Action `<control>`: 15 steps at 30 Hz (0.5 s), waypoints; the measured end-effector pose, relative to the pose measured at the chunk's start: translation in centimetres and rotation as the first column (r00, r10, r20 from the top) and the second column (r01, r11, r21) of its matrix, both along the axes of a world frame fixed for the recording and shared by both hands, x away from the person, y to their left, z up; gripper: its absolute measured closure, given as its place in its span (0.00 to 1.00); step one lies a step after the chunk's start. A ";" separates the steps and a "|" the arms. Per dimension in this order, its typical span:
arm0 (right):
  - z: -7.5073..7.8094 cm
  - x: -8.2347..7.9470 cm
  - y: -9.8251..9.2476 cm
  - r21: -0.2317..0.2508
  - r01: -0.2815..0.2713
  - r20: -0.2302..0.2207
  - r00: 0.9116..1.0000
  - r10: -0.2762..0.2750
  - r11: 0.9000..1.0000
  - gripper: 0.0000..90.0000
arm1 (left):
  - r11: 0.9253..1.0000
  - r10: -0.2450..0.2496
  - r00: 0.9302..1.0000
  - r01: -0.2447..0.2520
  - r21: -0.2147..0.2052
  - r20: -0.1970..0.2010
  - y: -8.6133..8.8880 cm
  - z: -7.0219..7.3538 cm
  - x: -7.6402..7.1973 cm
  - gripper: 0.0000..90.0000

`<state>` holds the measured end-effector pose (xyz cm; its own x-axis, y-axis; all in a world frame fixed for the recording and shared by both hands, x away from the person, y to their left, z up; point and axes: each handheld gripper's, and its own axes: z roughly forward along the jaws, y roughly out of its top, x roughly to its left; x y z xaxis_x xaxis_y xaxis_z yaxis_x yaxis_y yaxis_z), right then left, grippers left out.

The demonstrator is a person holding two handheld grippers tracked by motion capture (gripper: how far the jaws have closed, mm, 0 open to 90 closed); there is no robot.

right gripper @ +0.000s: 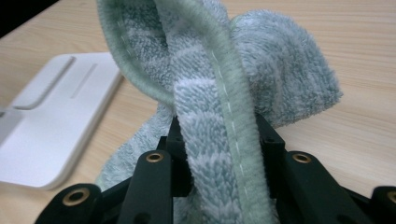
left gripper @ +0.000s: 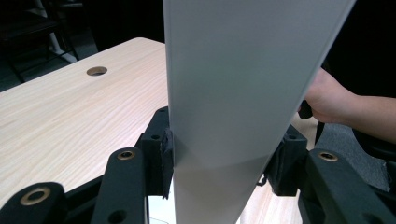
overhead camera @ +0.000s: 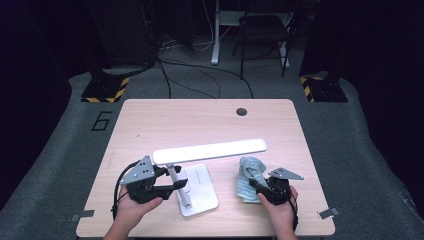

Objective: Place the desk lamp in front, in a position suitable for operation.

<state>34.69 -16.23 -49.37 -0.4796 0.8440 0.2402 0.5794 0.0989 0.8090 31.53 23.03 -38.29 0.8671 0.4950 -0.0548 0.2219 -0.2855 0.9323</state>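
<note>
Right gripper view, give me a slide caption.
Right claw clamps a fold of pale green towel beside the white lamp base.

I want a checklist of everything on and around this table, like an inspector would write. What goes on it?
Surface: pale wooden table with a round hole near the far edge.
Job's things: white desk lamp with a flat base; green-grey towel, bunched, partly lifted.
Clutter: nothing seen.
Grippers: left gripper has its jaws closed on the lamp's arm; right gripper has its jaws closed on the towel.
Cables: a black cable loops from the left gripper; more cables lie on the floor behind.
Surroundings: grey carpet, yellow-black striped stands, a dark chair.
</note>
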 end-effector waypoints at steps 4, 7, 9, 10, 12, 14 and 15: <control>0.6 -0.8 2.2 -0.010 -0.044 0.040 0.998 0.045 0.999 0.74 | 1.000 -0.016 1.000 0.016 -0.002 0.003 -0.2 0.0 -0.1 0.58; 1.0 -1.2 3.4 -0.019 -0.085 0.068 0.994 0.086 0.996 0.73 | 1.000 -0.022 1.000 0.022 -0.006 0.014 -0.4 -0.1 -0.2 0.58; 1.2 -1.5 4.7 -0.026 -0.127 0.079 0.989 0.128 0.992 0.73 | 1.000 -0.027 1.000 0.027 -0.006 0.012 -0.4 -0.1 -0.2 0.58; 1.2 -1.7 6.0 -0.043 -0.171 0.073 0.982 0.174 0.984 0.73 | 1.000 -0.029 1.000 0.029 -0.006 0.011 -0.5 -0.1 -0.2 0.58; 1.1 -1.9 7.2 -0.061 -0.217 0.056 0.974 0.220 0.974 0.73 | 0.999 -0.039 0.999 0.039 -0.005 0.010 -0.5 -0.1 -0.3 0.58; 0.9 -2.1 7.7 -0.061 -0.238 0.040 0.970 0.240 0.969 0.73 | 0.999 -0.051 0.999 0.051 -0.008 0.000 -0.5 -0.1 -0.3 0.58; 0.7 -2.1 8.1 -0.064 -0.255 0.031 0.966 0.257 0.965 0.73 | 0.999 -0.050 0.999 0.050 -0.012 0.004 -0.5 -0.1 -0.4 0.58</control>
